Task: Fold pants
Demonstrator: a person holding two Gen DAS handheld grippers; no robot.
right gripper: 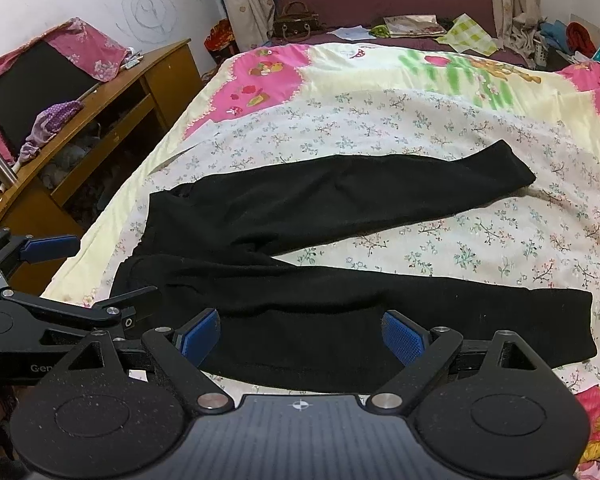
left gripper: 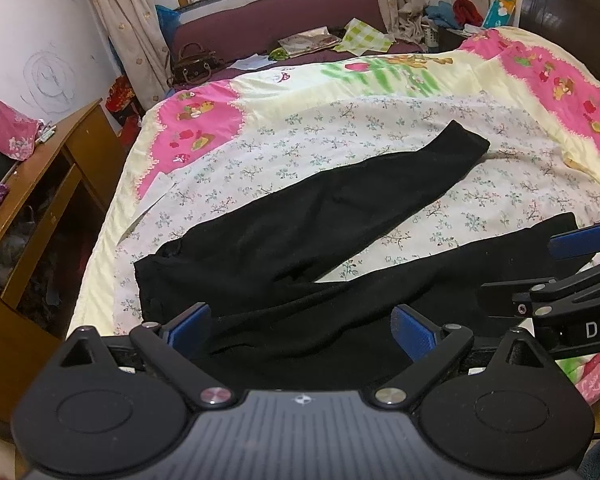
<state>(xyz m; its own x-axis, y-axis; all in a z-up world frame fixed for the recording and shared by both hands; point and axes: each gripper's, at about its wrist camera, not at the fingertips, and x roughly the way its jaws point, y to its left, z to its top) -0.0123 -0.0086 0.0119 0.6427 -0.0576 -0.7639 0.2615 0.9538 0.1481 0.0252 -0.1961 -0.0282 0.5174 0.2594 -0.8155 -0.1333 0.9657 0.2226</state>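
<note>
A pair of black, soft knit pants [right gripper: 340, 240] lies spread on a floral-print bedsheet [right gripper: 480, 232] over a wide bed, waist toward the wooden side cabinet [right gripper: 132, 92], its two legs splayed apart in a V with the sheet showing between them. Two handheld grippers hover side by side above the near leg. The left gripper [left gripper: 302, 330] has its blue-padded fingers spread wide and grasps nothing; the right gripper [right gripper: 300, 336] is likewise fully parted and empty, poised over the near leg's lower edge.

Judging from the layout, the step in hand is the first fold: bringing one leg over the other. To do it well, each gripper should pinch the near leg's outer edge at well-separated spots, one toward the waist and one toward the cuff, taking both layers of cloth. Lifting evenly and carrying the leg across should keep the fabric taut, so the cuffs and side seams meet without bunching at the crotch.

Counted: one pair of pants, two legs, two grippers, four blue finger pads, one bed, one cabinet and one brown handbag [left gripper: 192, 64] on the maroon bench beyond.
</note>
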